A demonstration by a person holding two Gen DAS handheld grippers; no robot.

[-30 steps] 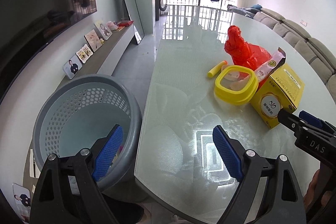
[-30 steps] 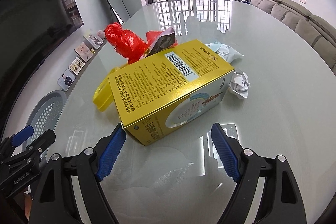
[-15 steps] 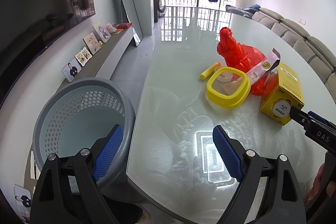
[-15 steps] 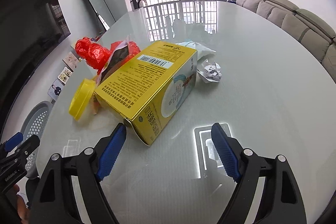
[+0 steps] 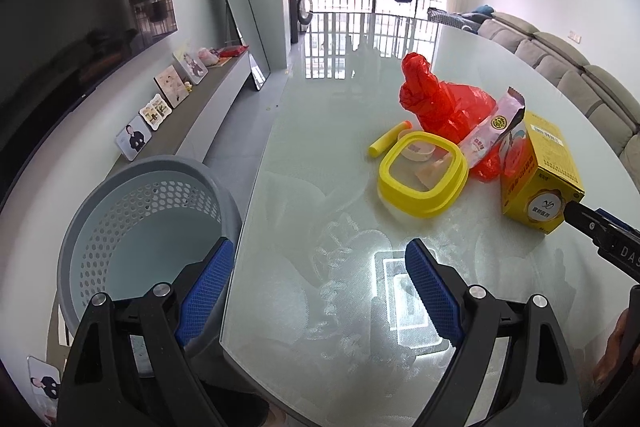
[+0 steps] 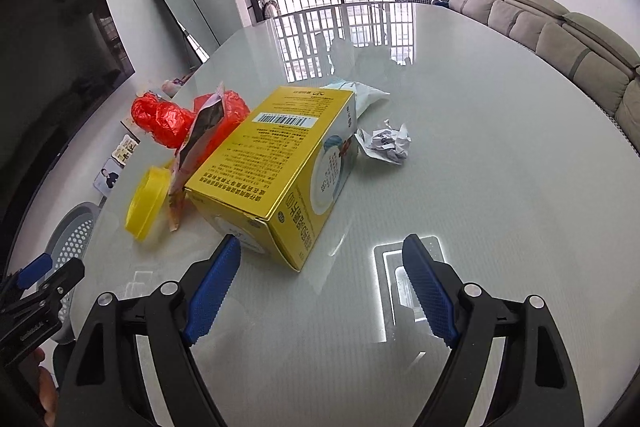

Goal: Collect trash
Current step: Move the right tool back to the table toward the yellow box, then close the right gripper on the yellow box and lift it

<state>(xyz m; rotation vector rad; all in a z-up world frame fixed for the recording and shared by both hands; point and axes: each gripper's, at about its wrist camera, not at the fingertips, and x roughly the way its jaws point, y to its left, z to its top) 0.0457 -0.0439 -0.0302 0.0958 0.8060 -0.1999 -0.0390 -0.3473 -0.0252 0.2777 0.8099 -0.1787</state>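
The glossy table (image 6: 500,187) carries a yellow box (image 6: 272,163), red bag (image 6: 168,119), yellow lid (image 5: 422,183) and crumpled paper (image 6: 384,143).

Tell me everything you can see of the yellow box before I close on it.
The yellow box is a printed cardboard carton lying on its long side on the glass table. A barcode label faces up; a round white graphic marks the side panel. It looks closed and undented. Its near end sits just ahead of the open right gripper, untouched. The pink wrapper and red plastic bag crowd its far-left side; the crumpled paper lies apart.
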